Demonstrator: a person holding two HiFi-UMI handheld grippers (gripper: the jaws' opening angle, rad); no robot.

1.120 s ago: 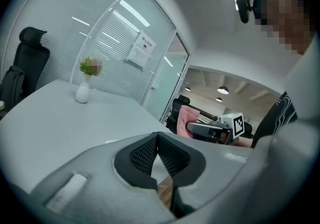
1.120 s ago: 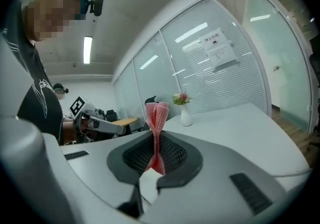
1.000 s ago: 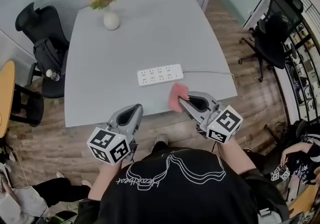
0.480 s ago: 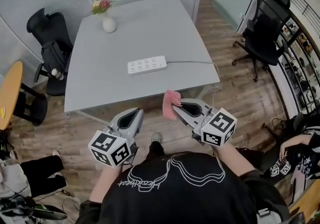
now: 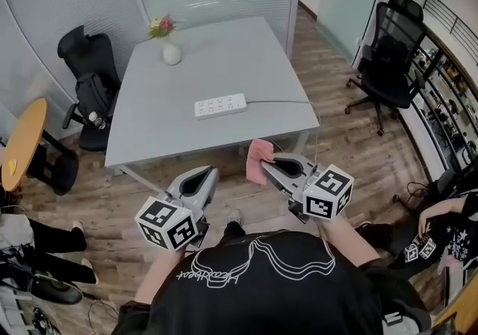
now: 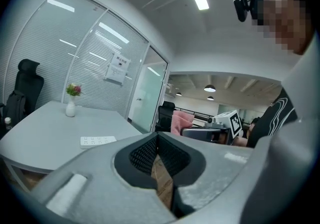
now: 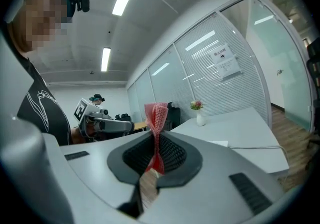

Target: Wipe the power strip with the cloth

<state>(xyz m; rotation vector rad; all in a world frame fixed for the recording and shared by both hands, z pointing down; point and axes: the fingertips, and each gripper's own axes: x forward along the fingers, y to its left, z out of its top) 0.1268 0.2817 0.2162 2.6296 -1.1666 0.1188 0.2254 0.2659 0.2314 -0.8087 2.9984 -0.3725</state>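
The white power strip lies on the grey table, its cable running right; it also shows in the left gripper view as the power strip. My right gripper is shut on a pink cloth, well short of the table and over the wood floor. In the right gripper view the cloth stands up pinched between the jaws of the right gripper. My left gripper hangs beside it, also over the floor; the left gripper has its jaws closed on nothing.
A white vase with flowers stands at the table's far left corner. Black office chairs stand at the left and right. A round yellow table is far left. Glass partitions back the room.
The view has pulled back from the table, so the power strip looks smaller and farther. Both grippers, the right one still holding the cloth, are now over the floor instead of at the table edge.
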